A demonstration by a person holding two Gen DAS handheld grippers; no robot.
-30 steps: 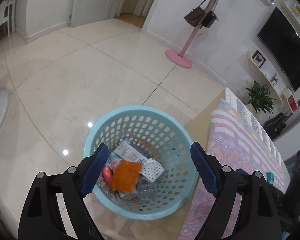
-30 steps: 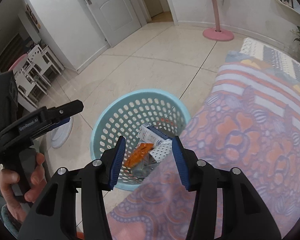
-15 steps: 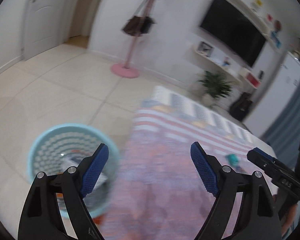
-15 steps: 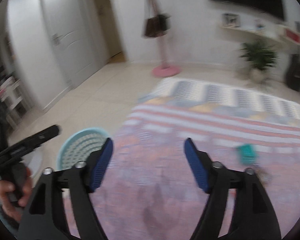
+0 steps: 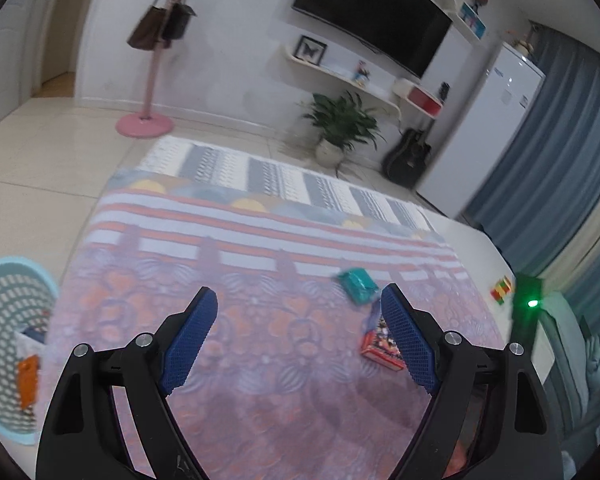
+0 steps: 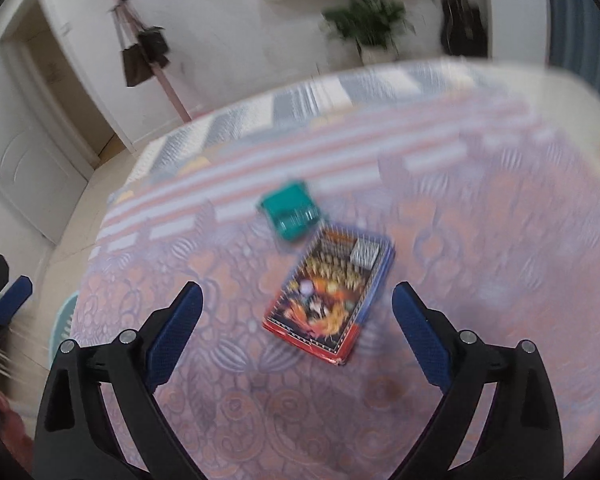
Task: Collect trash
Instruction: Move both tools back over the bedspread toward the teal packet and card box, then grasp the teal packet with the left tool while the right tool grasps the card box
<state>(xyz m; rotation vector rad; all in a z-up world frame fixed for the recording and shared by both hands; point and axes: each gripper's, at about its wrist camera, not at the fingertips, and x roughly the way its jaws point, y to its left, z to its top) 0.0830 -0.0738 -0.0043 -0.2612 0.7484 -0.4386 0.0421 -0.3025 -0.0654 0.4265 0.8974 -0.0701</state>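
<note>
On the patterned cloth (image 6: pixel 480 280) that covers the surface lie two pieces of trash: a flat, rectangular printed packet (image 6: pixel 328 296) with a red lower edge and busy orange and black artwork, and a small teal wrapper (image 6: pixel 292 212), crumpled and glossy. The cloth is soft pink and mauve with scrolling motifs near, orange and white stripes farther off, and grey-and-white bands at the far end. The wrapper sits just beyond the packet's far left corner; whether the two touch is lost in blur.

Right tongs (image 6: pixel 298 338) hang above the cloth with the jaws spread wide and nothing between them. Their blue, finely ribbed pads (image 6: pixel 174 336) are set on black plastic arms. The packet lies between the two pads and slightly farther off, tilted so its long side runs toward the far right.

Left tongs (image 5: pixel 298 342) are likewise wide apart and hold nothing. From that view the packet (image 5: pixel 378 344) is partly hidden behind the right pad, and the teal wrapper (image 5: pixel 358 286) lies just beyond that pad's tip.

Far to the left, on the pale tiled floor, stands a round, light blue plastic basket (image 5: pixel 4 276) with perforated walls. An orange piece (image 5: pixel 28 380) and other scraps lie inside it.
</note>
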